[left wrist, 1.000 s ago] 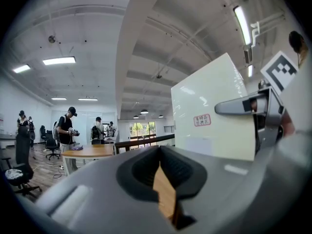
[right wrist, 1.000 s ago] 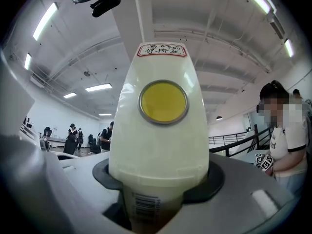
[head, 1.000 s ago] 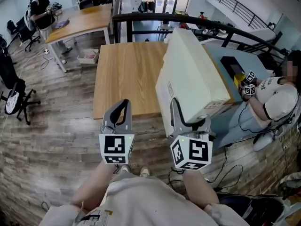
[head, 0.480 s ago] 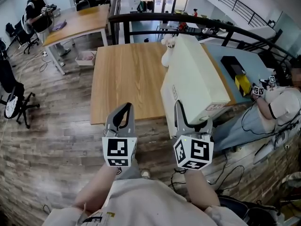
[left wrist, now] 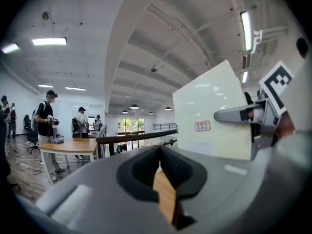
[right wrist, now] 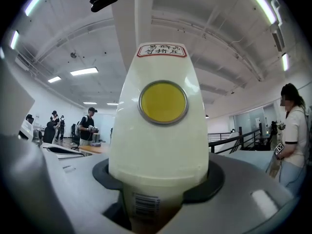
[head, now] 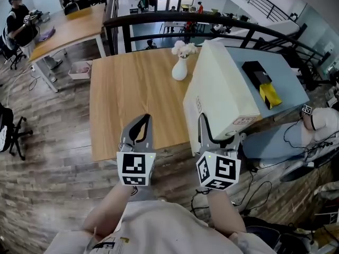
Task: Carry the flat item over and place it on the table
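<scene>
right hand-held gripper (head: 218, 134) is clamped on the flat cream box (head: 220, 83), held up on edge over the desk's (head: 132, 89) right side. left hand-held gripper (head: 139, 129) is pinched closed, empty, over the desk's near edge. white vase (head: 180, 67) sits on the desk's far side.

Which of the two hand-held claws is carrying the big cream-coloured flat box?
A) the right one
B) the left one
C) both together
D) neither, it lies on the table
A: the flat box is clamped between the jaws of the right gripper, while the left gripper is shut on nothing and stands apart from the box.
</scene>
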